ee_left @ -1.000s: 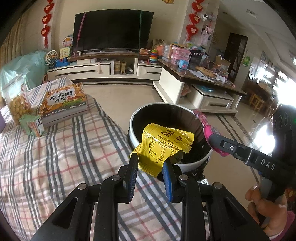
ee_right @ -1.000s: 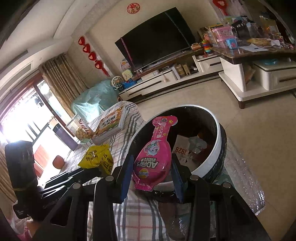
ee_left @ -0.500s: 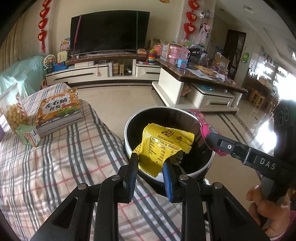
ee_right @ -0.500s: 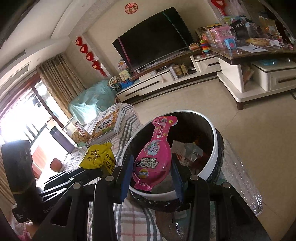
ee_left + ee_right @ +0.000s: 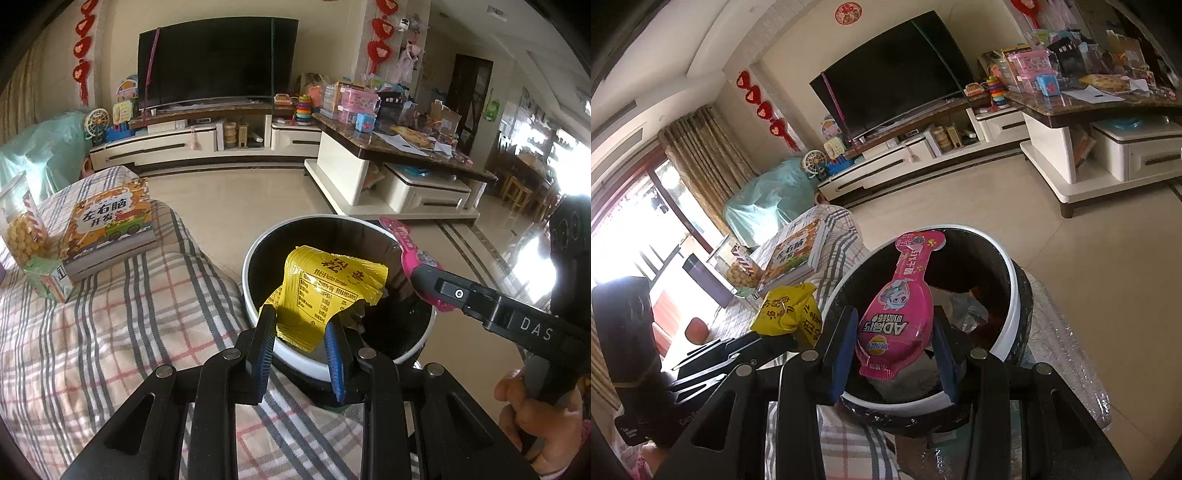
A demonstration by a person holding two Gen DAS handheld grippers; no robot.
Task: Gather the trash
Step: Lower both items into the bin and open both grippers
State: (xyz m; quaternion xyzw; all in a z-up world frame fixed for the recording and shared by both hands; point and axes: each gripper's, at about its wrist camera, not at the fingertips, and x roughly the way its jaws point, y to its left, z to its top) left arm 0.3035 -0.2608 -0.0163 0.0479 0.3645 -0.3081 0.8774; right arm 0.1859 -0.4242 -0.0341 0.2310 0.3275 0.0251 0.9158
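- Trash is held in both grippers above a round bin [image 5: 255, 258] with a white rim and dark inside, which stands against the edge of a plaid-covered surface [image 5: 110, 332].
- A crumpled yellow wrapper [image 5: 325, 291] is pinched at its lower end between the blue-padded fingers of the left gripper [image 5: 301, 328], and is held over the bin's near rim, at about 6 o'clock of the opening in the left wrist view.
- A pink pouch [image 5: 901, 310] with cartoon print is clamped at its wide lower part by the right gripper [image 5: 892, 343]; its narrow neck is pointed toward 12 o'clock, over the bin's mouth.
- In the left wrist view the pink pouch is seen at 3 o'clock of the bin, at the tip of the right gripper, whose handle is gripped by a hand [image 5: 539, 421].
- Paper scraps [image 5: 967, 310] are seen lying inside the bin.
- On the plaid surface, at 10 o'clock from the bin, a children's book [image 5: 107, 229] is laid flat, with a small green carton [image 5: 48, 277] and a clear jar of snacks [image 5: 20, 229] just beside it.
- A dark television [image 5: 214, 62] is mounted at 12 o'clock, above a white low cabinet [image 5: 184, 144].
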